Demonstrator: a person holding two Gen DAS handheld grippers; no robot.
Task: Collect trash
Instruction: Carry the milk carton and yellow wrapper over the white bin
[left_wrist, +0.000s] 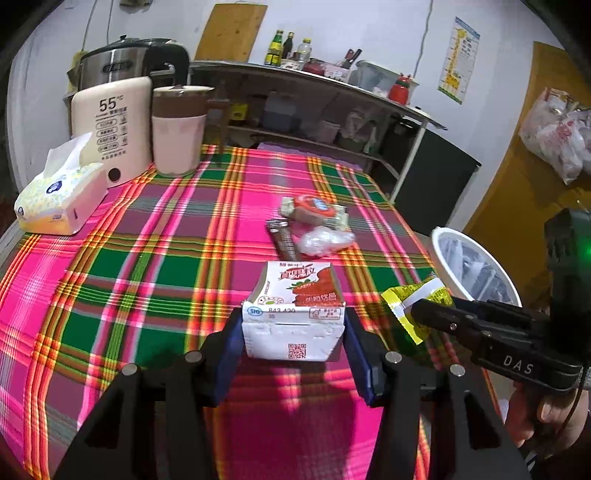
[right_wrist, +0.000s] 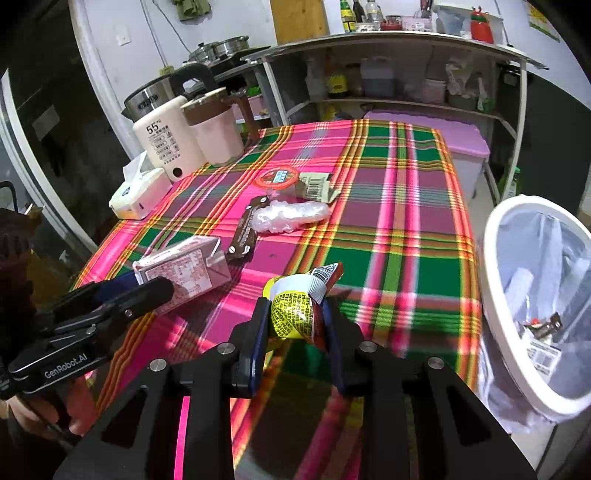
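My left gripper (left_wrist: 293, 332) is shut on a strawberry milk carton (left_wrist: 295, 306), held just above the plaid tablecloth (left_wrist: 147, 266); the carton also shows in the right wrist view (right_wrist: 184, 273). My right gripper (right_wrist: 295, 325) is shut on a crumpled yellow wrapper (right_wrist: 295, 310), also visible in the left wrist view (left_wrist: 417, 306). More trash lies mid-table: a brown bar wrapper (right_wrist: 245, 232), a clear crumpled plastic bag (right_wrist: 291, 216), a red-lidded cup (right_wrist: 277, 179) and a torn cardboard piece (right_wrist: 317, 186). A white lined trash bin (right_wrist: 491, 258) stands off the table's right edge.
A tissue box (left_wrist: 59, 199), a cream kettle (left_wrist: 110, 125) and a pink lidded jug (left_wrist: 179, 129) stand at the table's far left. A steel cooker (left_wrist: 122, 62) is behind them. Cluttered shelves (right_wrist: 388, 96) line the back wall.
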